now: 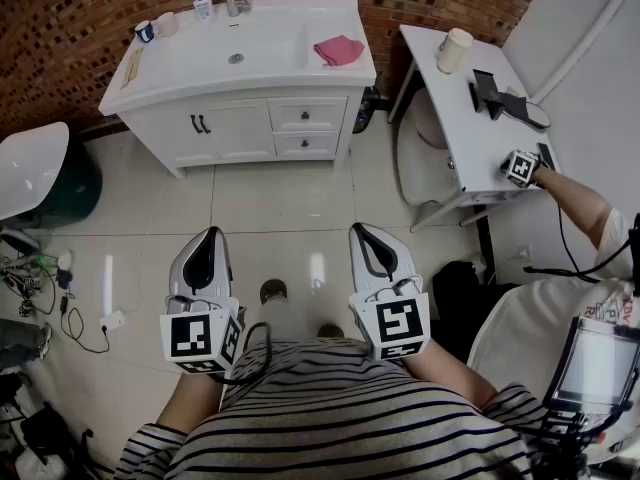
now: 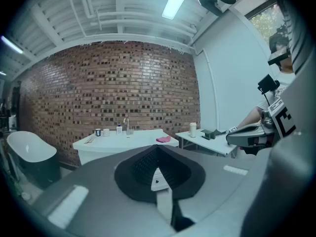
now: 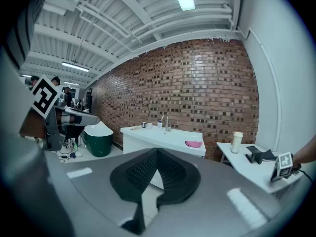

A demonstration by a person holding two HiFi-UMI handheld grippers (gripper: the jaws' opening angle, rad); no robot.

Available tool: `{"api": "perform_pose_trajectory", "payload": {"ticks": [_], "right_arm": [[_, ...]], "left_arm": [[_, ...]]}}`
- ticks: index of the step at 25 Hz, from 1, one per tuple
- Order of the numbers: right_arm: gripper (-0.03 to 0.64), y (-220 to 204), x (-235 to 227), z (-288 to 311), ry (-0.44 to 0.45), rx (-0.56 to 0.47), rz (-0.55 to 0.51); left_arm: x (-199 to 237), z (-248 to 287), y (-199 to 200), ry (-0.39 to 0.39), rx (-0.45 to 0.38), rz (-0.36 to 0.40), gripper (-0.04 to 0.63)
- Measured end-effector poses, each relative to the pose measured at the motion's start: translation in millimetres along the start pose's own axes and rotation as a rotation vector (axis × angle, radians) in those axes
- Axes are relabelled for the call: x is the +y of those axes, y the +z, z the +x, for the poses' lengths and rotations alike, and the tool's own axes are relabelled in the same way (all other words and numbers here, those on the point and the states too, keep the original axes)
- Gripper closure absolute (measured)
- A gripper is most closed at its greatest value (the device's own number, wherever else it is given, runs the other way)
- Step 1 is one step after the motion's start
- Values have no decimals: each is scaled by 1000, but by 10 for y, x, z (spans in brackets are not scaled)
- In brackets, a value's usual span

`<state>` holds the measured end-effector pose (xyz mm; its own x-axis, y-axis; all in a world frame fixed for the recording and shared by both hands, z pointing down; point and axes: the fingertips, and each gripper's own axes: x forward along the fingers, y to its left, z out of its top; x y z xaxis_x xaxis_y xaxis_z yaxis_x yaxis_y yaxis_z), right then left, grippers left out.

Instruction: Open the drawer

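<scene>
Ahead, two shut drawers [image 1: 307, 115] are seen stacked at the right end of the sink bench [image 1: 270, 58], well apart from the left claw [image 1: 208, 236] and right claw [image 1: 362, 230], both pressed together, empty.

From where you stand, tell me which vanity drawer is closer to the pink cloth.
The upper drawer, just under the countertop; the lower drawer sits beneath it.
</scene>
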<state>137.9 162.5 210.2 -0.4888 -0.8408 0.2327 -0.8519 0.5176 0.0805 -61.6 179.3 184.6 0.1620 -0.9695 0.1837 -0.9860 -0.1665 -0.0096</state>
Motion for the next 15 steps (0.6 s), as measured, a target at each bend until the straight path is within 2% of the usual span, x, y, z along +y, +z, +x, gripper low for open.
{"api": "perform_pose_trajectory", "payload": {"ticks": [4, 8, 12, 15], "right_arm": [[615, -108, -99, 493, -17, 22, -9], [615, -89, -250, 1300, -50, 30, 6], [615, 4, -443, 2272, -97, 36, 26], [615, -145, -592, 2936, -125, 78, 57]], "left_arm": [[261, 496, -126, -13, 17, -3, 583], [635, 1243, -197, -55, 42, 0, 583], [1019, 2105, -75, -135, 76, 6, 583], [1226, 2625, -87, -209, 106, 37, 583]]}}
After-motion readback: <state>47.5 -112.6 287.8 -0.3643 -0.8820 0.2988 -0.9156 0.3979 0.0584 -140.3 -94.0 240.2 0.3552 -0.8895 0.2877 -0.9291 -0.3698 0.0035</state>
